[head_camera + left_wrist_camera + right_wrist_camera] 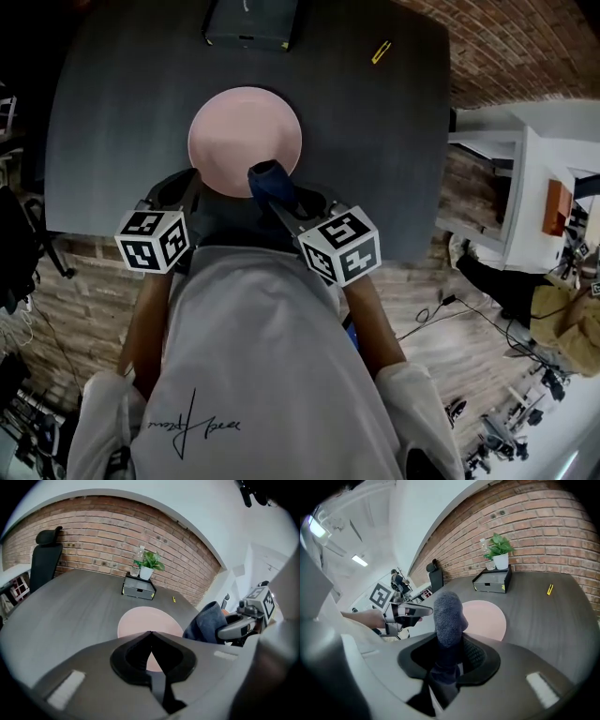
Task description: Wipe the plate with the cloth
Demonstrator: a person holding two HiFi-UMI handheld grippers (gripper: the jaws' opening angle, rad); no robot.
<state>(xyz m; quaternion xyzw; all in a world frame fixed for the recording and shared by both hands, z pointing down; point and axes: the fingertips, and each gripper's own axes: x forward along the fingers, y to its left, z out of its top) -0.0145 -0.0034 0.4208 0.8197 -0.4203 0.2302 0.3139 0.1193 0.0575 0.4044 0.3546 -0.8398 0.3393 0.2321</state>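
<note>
The pink plate (245,141) lies flat on the dark grey counter (112,112), near the counter's edge closest to the person and about midway along it. Its face is bare and its rim is round and unbroken.

At the plate's near rim, toward its right side, is the blue cloth (269,180). It is bunched into a thick roll and stands up out of the right hand-held gripper (291,208). That gripper's 2 jaws are closed tightly on the lower part of the cloth, and the rounded top pokes out above them. In the head view the cloth overlaps the plate's rim, but no view shows whether it touches the plate.

Just off the plate's near left rim is the left hand-held gripper (181,190). Its 2 jaws are pressed together at the tips with nothing between them, and they point toward the plate.

Beyond the plate, at the far edge of the counter, sits a dark box (251,23). A small potted plant (149,564) and a clear bottle (137,563) stand on it. Beyond the plate and to its right, a small yellow object (381,52) lies on the counter. Far off to the plate's left, a black chair (44,559) stands at the counter, against the brick wall (103,531).
</note>
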